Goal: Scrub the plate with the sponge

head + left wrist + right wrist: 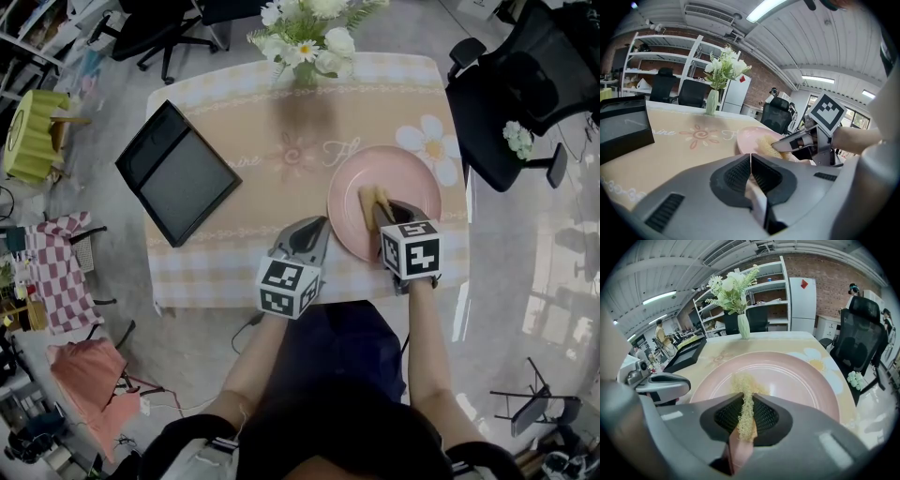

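The sponge (742, 382) is a thin, rough, pale yellow pad, squeezed edge-on between the jaws of my right gripper (746, 405). Its free end lies on the pink plate (801, 376), a little left of the plate's middle. The plate is round and shallow, with a faint ring inside its rim, and it sits on the right part of the peach, flower-printed table (248, 131), close to my edge. One plate, one sponge, two grippers. My left gripper (315, 231) is just beside the plate's left rim, its jaws pressed together with nothing between them. Whether it rests on the cloth I can't quite tell. Farther out there is one black tray (178, 173) at the table's left side, and at the far edge one vase (306, 73) holding white flowers.
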